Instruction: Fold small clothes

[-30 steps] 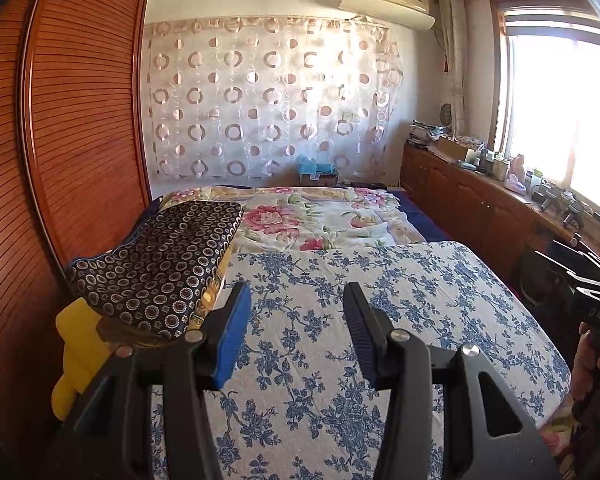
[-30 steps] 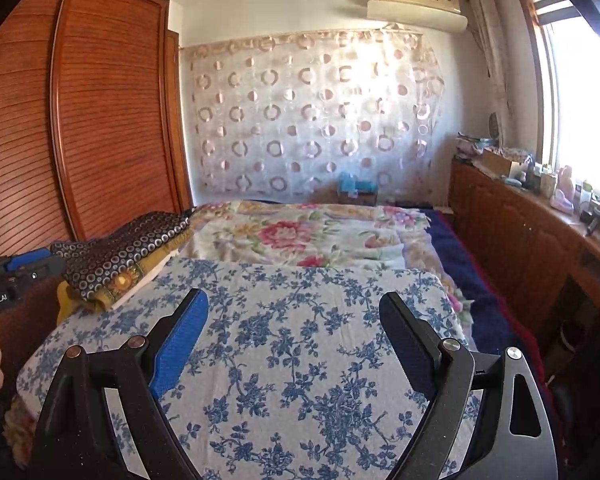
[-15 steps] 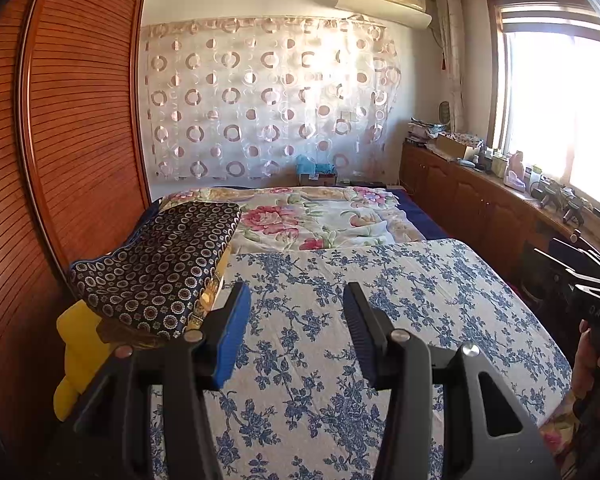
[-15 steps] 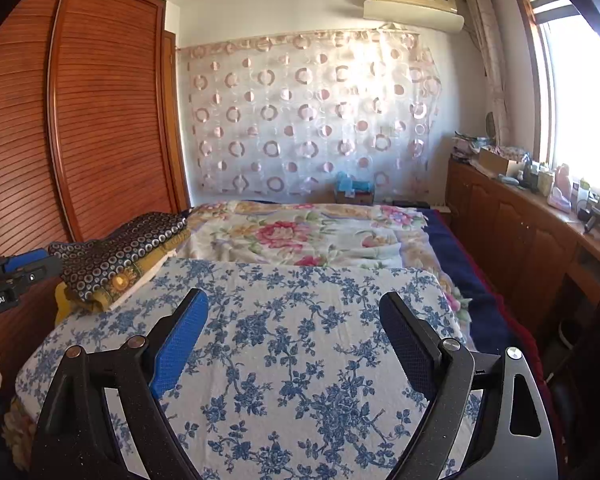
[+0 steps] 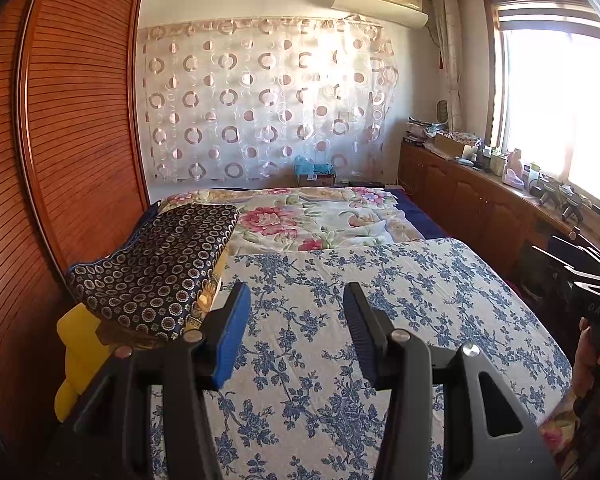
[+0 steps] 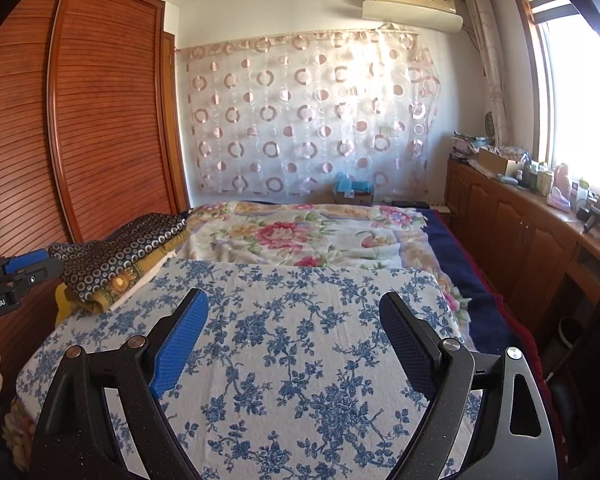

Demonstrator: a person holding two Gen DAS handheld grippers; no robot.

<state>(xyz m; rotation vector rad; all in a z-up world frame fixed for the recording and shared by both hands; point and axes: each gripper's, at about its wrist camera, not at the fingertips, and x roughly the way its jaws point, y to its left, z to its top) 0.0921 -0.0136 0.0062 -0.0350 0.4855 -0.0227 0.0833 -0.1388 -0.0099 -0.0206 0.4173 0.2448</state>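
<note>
A dark garment with small ring dots point(image 5: 160, 264) lies folded on top of a pile with yellow cloth point(image 5: 76, 360) at the left edge of the bed; it also shows in the right wrist view point(image 6: 120, 248). My left gripper point(image 5: 296, 312) is open and empty, above the blue-flowered cloth point(image 5: 380, 280), just right of the pile. My right gripper point(image 6: 294, 316) is open wide and empty over the same blue-flowered cloth point(image 6: 300, 320). The left gripper's body shows at the left edge of the right wrist view point(image 6: 16, 276).
A rose-patterned quilt point(image 5: 320, 220) covers the far half of the bed. A slatted wooden wardrobe point(image 5: 72, 128) stands close on the left. A low wooden cabinet point(image 5: 480, 200) with clutter runs under the window on the right. A circle-print curtain point(image 5: 268, 100) hangs behind.
Both cameras have tilted slightly upward, showing more ceiling. Both grippers stay open and empty; the clothes pile has not moved.
</note>
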